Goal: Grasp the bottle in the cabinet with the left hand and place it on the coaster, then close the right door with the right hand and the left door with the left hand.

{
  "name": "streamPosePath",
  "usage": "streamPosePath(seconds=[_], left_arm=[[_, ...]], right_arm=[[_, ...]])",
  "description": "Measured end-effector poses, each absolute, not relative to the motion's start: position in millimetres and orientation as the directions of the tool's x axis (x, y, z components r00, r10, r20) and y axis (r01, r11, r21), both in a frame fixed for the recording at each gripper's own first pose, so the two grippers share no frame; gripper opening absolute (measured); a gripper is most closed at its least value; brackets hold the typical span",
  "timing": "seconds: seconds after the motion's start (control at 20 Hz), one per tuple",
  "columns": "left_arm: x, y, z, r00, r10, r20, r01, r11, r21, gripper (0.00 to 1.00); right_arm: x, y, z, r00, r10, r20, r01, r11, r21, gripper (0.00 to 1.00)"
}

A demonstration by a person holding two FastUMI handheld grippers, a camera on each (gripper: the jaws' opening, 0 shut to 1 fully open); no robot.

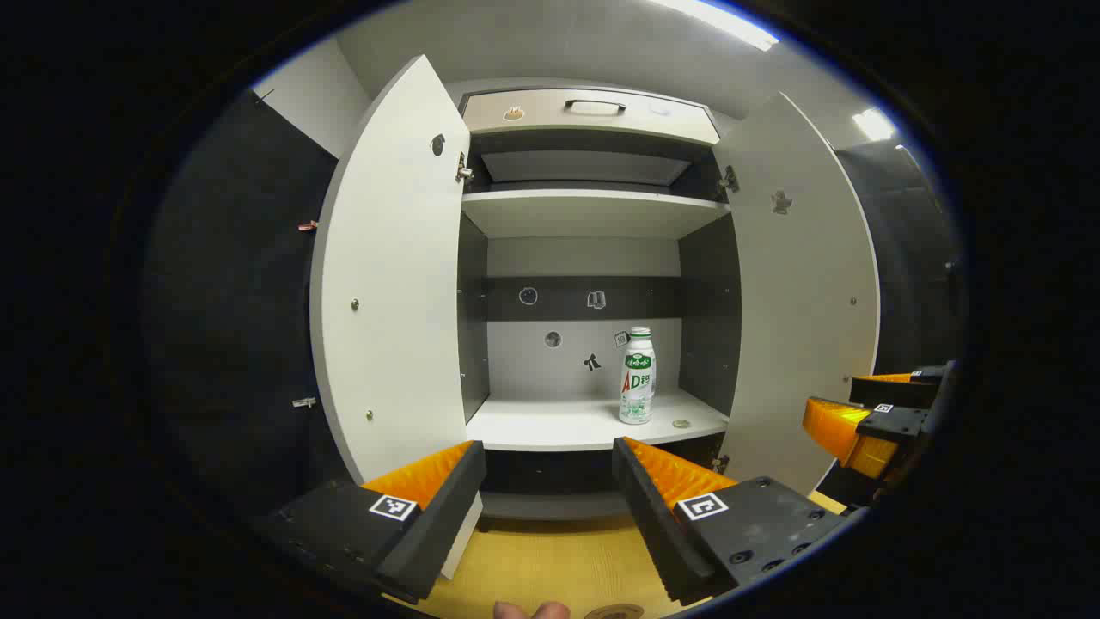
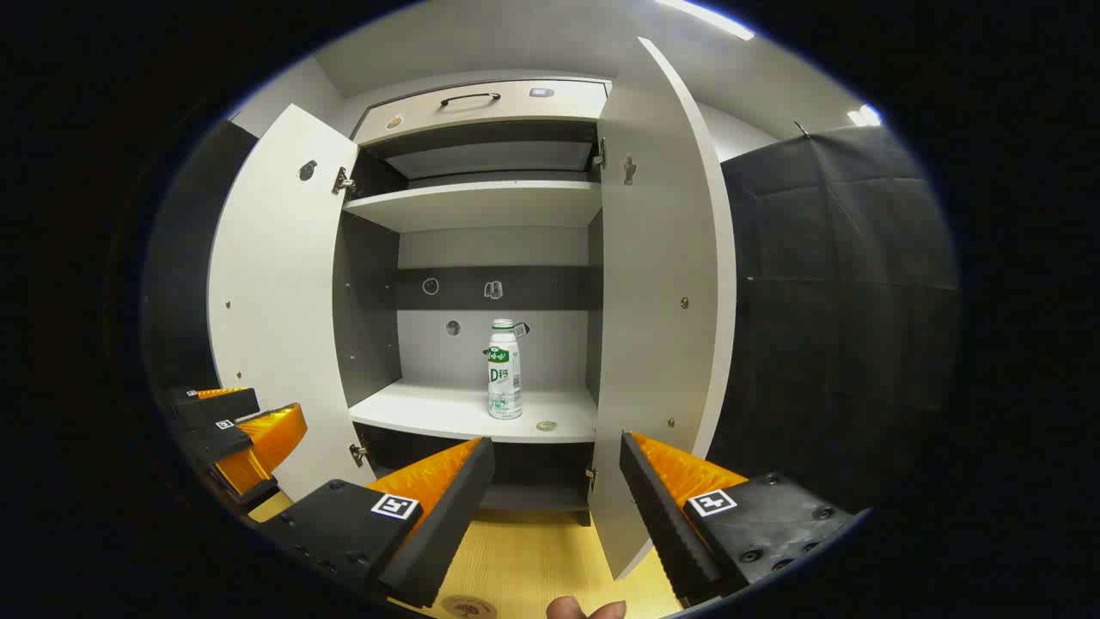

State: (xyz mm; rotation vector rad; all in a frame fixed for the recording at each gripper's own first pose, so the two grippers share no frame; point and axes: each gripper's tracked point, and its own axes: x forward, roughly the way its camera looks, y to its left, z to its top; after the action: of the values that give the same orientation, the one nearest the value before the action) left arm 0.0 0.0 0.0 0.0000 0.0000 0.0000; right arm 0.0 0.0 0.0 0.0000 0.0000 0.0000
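Wood-grain tabletop lies under the left gripper [image 1: 548, 481], whose jaws stand wide apart and empty; the right gripper [image 2: 557, 481] is likewise spread and holds nothing. At 12 o'clock from both, the bottle [image 1: 637, 376] stands upright on the cabinet's lower shelf [image 1: 550, 423]. Judged from this, nothing is done: grasp, coaster [image 1: 614, 612] placement, and closing the right door [image 1: 803, 292] and left door [image 1: 391, 275] all remain.

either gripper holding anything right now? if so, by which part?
Nothing held. Left gripper and right gripper are both open and empty; the bottle stands untouched on the cabinet shelf.
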Motion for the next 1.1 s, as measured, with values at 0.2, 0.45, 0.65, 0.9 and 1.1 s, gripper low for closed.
streamPosePath(seconds=[0.2,0.45,0.65,0.9,1.1], left_arm=[[1.9,0.5,2.5,1.0,0.012,0.008,-0.012,1.0,0.024,0.95],[4.2,-3.2,-0.2,1.0,0.01,-0.003,-0.01,1.0,0.028,0.94],[4.7,-3.2,0.0,1.0,0.008,-0.004,-0.008,1.0,0.018,0.95],[7.7,-3.3,0.1,1.0,0.005,-0.001,-0.005,1.0,0.021,0.95],[16.6,-12.4,0.4,1.0,-0.016,-0.006,0.016,1.0,0.019,0.94]], right_arm=[[-1.5,1.5,5.5,1.0,-0.002,0.024,0.002,1.0,-0.013,0.98],[-1.4,5.5,4.3,1.0,0.004,0.025,-0.003,0.999,-0.036,0.98],[-0.3,5.5,4.6,1.0,0.004,0.024,-0.003,0.999,-0.032,0.98],[0.0,5.7,7.4,1.0,0.003,0.03,-0.002,0.999,-0.033,0.98],[-4.4,2.4,17.2,0.999,-0.001,0.04,0.002,1.0,-0.021,0.98]])
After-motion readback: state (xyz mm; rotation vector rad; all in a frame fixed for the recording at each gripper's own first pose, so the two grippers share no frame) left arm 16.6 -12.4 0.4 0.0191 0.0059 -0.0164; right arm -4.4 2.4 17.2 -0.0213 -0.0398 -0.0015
